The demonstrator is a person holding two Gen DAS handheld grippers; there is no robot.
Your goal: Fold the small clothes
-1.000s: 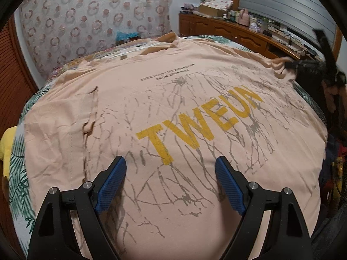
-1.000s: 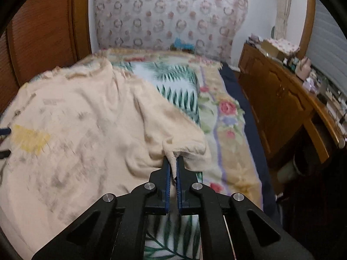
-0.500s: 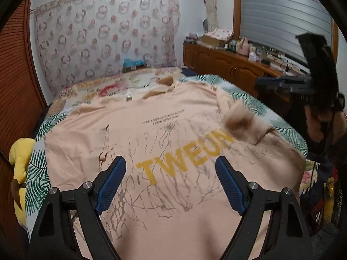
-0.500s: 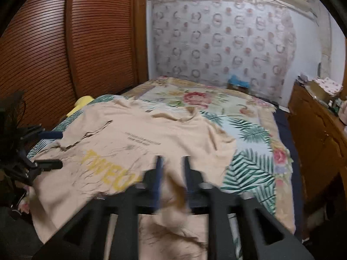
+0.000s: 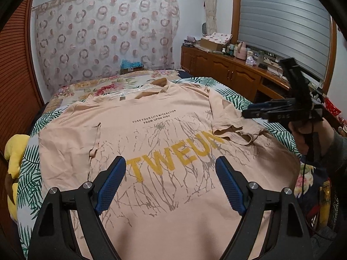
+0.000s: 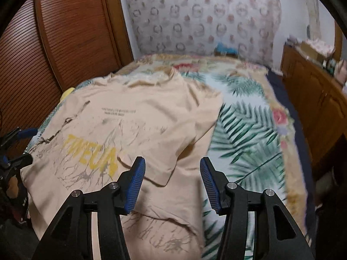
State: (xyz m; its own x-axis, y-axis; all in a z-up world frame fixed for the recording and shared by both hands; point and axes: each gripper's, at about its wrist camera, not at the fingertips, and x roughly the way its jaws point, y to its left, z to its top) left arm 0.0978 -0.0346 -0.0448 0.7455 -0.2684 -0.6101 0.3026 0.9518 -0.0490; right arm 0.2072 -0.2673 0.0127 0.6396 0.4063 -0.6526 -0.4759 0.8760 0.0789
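The left tongs (image 5: 171, 184) hang above the near hem of the one shirt (image 5: 164, 151), fingers spread wide with nothing between them, blue pads (image 5: 110, 186) facing each other. They point toward 12 o'clock along the shirt's length. The right tongs (image 6: 172, 179) are also held wide and empty, raised over the shirt's right edge. In the left view they show at 3 o'clock (image 5: 256, 112), gripped by the person's right hand (image 5: 308, 134), fingers aimed toward 9 o'clock; from that angle their gap cannot be told.

The shirt lies face up, spread on the bed (image 5: 234, 99), filling most of the near half. Yellow letters (image 5: 173, 158) run across its chest just past the left tongs, with grey crack-like print around them and two short lines of small black text (image 5: 154, 117) farther up. Its right sleeve (image 5: 232, 121) is folded inward over the chest, covering the end of the yellow word; it lies loose, just ahead of the right tongs at 12 o'clock in the right view (image 6: 173, 151). The left sleeve (image 5: 69, 134) is also turned in, its edge forming a seam at 10 o'clock. The collar (image 5: 160, 84) sits at the far end.

One yellow plush toy (image 5: 15, 151) rests at the bed's left edge at 9 o'clock. One wooden cabinet (image 5: 227, 75) runs along the right wall at 2 o'clock.
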